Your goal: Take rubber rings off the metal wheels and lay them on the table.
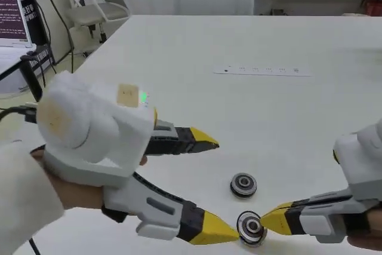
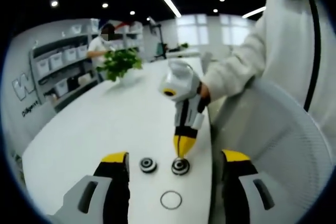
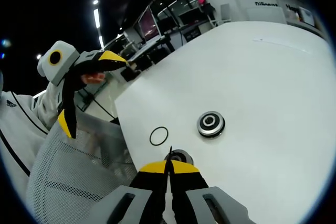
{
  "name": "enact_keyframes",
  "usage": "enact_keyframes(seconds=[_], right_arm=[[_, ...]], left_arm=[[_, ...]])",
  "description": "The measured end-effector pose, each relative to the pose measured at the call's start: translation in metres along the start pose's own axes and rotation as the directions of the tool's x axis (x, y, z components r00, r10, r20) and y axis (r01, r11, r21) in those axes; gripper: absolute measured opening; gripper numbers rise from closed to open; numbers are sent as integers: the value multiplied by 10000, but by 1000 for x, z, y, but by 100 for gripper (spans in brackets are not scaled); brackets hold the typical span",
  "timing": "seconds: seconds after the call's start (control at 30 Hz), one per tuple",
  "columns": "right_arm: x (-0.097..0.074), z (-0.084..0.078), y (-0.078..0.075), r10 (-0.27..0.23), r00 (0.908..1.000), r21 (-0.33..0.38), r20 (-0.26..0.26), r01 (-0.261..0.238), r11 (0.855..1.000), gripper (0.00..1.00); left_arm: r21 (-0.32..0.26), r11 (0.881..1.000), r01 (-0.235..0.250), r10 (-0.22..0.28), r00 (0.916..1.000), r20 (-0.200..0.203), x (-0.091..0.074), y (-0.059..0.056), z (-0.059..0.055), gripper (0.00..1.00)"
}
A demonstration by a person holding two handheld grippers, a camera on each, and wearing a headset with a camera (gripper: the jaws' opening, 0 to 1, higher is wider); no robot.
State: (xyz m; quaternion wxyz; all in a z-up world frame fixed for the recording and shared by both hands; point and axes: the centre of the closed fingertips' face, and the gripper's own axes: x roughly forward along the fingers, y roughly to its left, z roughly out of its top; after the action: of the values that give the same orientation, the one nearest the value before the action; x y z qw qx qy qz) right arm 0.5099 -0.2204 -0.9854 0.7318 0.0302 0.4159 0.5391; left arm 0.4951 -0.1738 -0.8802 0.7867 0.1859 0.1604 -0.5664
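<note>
1. Closest to me, my left tongs (image 1: 216, 186) hang wide open over the table (image 1: 250, 106), gripping nothing.
2. My right tongs (image 1: 267, 220) are closed, their tips touching the near wheel (image 1: 250, 229).
3. The second wheel (image 1: 243, 184) lies just beyond it, apart.
4. One loose rubber ring (image 2: 171, 200) lies flat on the table near both wheels.
</note>
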Motion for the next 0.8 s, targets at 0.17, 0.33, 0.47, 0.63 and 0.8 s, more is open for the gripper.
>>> enact_keyframes(seconds=[0.17, 0.33, 0.47, 0.63, 0.8], right_arm=[[-1, 3, 3, 80, 9999, 13, 129, -80, 10000, 0], [-2, 4, 4, 125, 9996, 116, 246, -128, 9999, 0], [-3, 6, 5, 152, 9993, 136, 352, -157, 9998, 0], [-3, 7, 7, 170, 9991, 166, 399, -177, 9997, 0], [-3, 9, 7, 195, 9986, 193, 490, -205, 9996, 0]], left_arm=[[-25, 9998, -222, 221, 9997, -142, -19, 3, -1, 76], [-75, 9978, -658, 656, 9976, -240, -39, 7, -7, 78], [-318, 9929, -1146, 1142, 9933, -158, -54, 11, -12, 79], [-665, 9841, -1649, 1645, 9863, -116, -69, 13, -20, 80], [-1106, 9702, -2155, 2169, 9762, 3, -79, 13, -28, 80]])
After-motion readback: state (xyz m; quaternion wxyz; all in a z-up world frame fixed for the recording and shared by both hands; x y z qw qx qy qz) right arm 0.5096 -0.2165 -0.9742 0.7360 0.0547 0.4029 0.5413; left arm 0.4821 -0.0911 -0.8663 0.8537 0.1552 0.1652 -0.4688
